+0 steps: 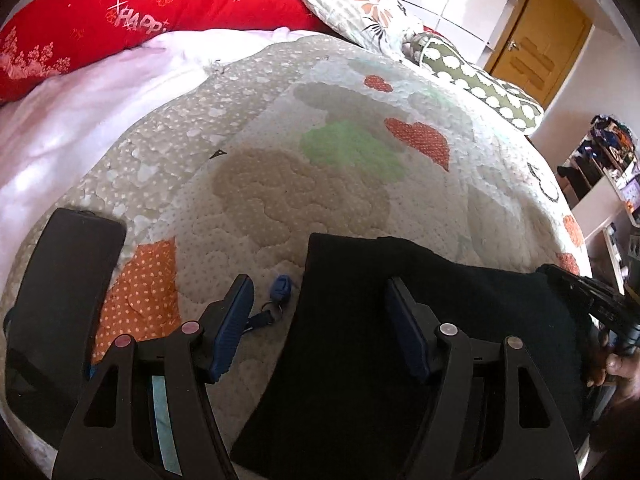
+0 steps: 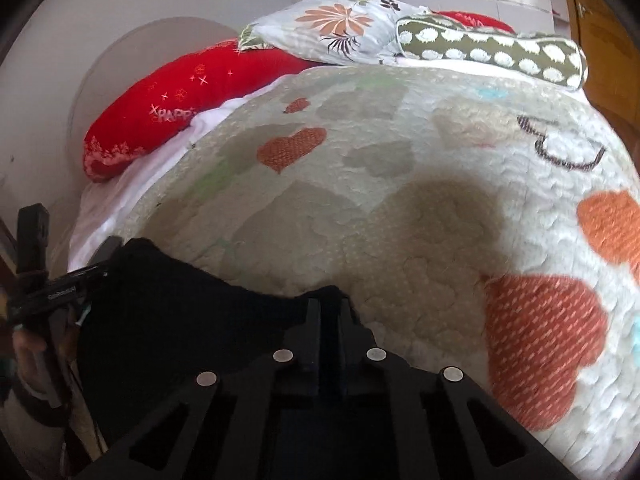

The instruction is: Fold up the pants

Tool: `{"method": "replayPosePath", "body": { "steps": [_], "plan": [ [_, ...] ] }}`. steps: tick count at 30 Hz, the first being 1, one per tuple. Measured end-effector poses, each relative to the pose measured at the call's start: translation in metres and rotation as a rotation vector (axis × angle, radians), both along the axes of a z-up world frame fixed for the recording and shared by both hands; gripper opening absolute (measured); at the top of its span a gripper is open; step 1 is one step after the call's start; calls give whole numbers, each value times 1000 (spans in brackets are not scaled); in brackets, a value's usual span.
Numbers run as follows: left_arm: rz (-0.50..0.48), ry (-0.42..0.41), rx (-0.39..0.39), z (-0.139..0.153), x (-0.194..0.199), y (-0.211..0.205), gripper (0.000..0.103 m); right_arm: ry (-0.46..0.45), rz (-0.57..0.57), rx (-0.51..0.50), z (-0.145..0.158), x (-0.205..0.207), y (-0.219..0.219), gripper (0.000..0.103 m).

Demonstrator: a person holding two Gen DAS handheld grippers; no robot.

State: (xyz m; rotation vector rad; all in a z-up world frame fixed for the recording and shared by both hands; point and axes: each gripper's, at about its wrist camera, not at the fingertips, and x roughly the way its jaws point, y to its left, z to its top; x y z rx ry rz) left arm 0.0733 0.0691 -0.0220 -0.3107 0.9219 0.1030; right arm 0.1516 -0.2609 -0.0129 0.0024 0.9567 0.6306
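Black pants (image 1: 400, 340) lie flat on the heart-patterned quilt (image 1: 280, 168), near the bed's front edge. My left gripper (image 1: 320, 284) is open just above them: its right finger (image 1: 404, 320) hangs over the black cloth and its left finger (image 1: 236, 312) over bare quilt. In the right wrist view my right gripper (image 2: 328, 308) is shut on an edge of the pants (image 2: 180, 320), and a small peak of black cloth rises at its fingertips. The rest of the cloth spreads to the left, toward the other hand-held tool.
A small blue keychain (image 1: 282, 286) and a black phone (image 1: 68, 280) lie on the quilt left of the pants. A red pillow (image 1: 100, 20), a floral pillow (image 1: 352, 0) and a green bolster (image 1: 480, 84) line the head of the bed. A person's hand (image 1: 616, 368) shows at the right.
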Motion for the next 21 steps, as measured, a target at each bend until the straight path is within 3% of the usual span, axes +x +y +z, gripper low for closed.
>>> {"method": "replayPosePath", "body": {
  "steps": [3, 9, 16, 18, 21],
  "plan": [
    [19, -8, -21, -3, -2, 3, 70, -31, -74, -118, -8, 9, 2, 1],
    [22, -18, 39, 8, -11, -4, 70, -36, -123, -77, 0, 5, -10, 1],
    [4, -52, 105, 26, -32, -25, 70, -94, -128, -46, 38, -51, -24, 5],
    [-10, -64, 112, 30, -38, -33, 70, -100, -127, -55, 41, -66, -25, 7],
    [-32, -78, 124, 37, -45, -45, 70, -78, -133, -59, 38, -86, -27, 26]
  ]
}}
